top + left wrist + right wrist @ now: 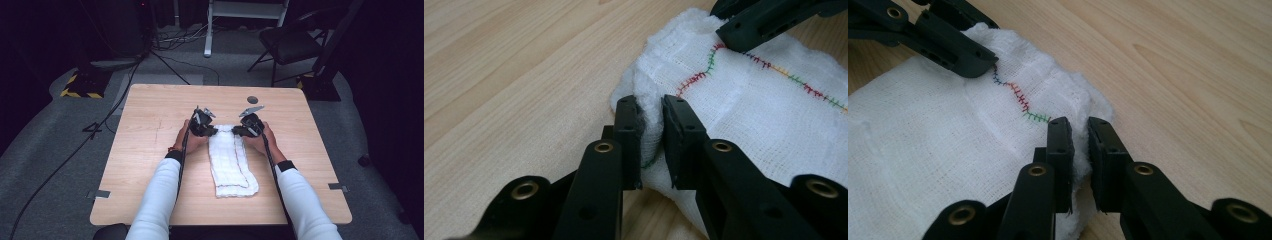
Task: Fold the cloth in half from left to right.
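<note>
The left gripper (651, 127) has its jaws clamped on a pinch of white cloth (744, 115) at one far corner, the fabric bunched up between the pads. The right gripper (1079, 150) has its jaws closed to a narrow slit over the opposite far corner; a fold of cloth sits between them, so it looks gripped too, though more thinly.

Seen from above, the cloth (232, 162) lies folded in a long strip near the middle of the table (150, 150), running from the two grippers back toward the person. The left gripper (204, 125) and right gripper (246, 126) sit at its far end, close together, each on its own corner. A line of coloured stitching (1020, 100) runs across the fabric between them.

The step in hand seems to be taking both far corners for a fold or a lift. To do it well, both pinches should hold every layer at the corner, not just the top one; the right side may want a deeper bite before anything moves. Then the two hands should rise together and level, keeping the edge between them lightly taut so the stitched line stays straight. Moving one hand ahead of the other would skew the strip, and pulling outward too hard could slip the thinner grip.
</note>
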The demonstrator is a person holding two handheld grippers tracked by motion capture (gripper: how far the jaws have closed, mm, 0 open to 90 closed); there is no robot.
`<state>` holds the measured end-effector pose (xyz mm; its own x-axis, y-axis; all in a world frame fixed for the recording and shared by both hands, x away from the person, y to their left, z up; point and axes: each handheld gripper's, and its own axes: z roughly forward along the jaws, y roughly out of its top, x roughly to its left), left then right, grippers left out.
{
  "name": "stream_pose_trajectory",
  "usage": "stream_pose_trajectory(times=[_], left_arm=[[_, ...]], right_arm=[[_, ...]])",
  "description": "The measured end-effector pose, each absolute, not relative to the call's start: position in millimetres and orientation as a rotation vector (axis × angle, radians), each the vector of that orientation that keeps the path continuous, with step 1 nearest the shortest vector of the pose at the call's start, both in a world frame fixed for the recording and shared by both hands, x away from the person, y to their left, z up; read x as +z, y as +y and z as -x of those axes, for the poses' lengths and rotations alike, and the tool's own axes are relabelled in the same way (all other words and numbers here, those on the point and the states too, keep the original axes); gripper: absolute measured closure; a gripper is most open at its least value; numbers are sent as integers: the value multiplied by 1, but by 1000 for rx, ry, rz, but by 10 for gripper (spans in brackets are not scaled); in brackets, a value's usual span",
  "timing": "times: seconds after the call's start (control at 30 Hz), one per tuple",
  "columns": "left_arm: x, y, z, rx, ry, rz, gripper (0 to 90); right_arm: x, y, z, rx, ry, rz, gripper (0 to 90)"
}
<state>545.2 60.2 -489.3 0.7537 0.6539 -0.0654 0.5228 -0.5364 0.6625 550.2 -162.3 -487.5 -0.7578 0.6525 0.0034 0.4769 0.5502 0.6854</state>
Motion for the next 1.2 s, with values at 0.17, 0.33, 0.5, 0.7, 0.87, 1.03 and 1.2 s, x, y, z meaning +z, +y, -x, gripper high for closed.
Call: stream_pose_trajectory(times=[0.17, 0.33, 0.5, 0.7, 0.87, 1.03, 1.2], left_arm=[[-481, 55, -549, 309, 887, -2271, 828], [-470, 53, -552, 354, 866, -2244, 837], [-459, 47, -554, 395, 835, -2250, 841], [-448, 42, -556, 421, 818, -2233, 841], [-438, 41, -556, 432, 803, -2207, 841], [-434, 42, -556, 437, 789, -2200, 841], [-430, 45, -558, 441, 782, -2185, 841]], right_arm=[[-479, -162, -548, 1025, 2469, -928, 823], [-472, -166, -548, 1037, 2420, -900, 827], [-461, -172, -548, 1062, 2365, -903, 828], [-451, -178, -548, 1073, 2330, -889, 829], [-443, -182, -549, 1081, 2304, -891, 830], [-438, -182, -549, 1081, 2293, -881, 831], [-432, -181, -550, 1081, 2285, -867, 831]])
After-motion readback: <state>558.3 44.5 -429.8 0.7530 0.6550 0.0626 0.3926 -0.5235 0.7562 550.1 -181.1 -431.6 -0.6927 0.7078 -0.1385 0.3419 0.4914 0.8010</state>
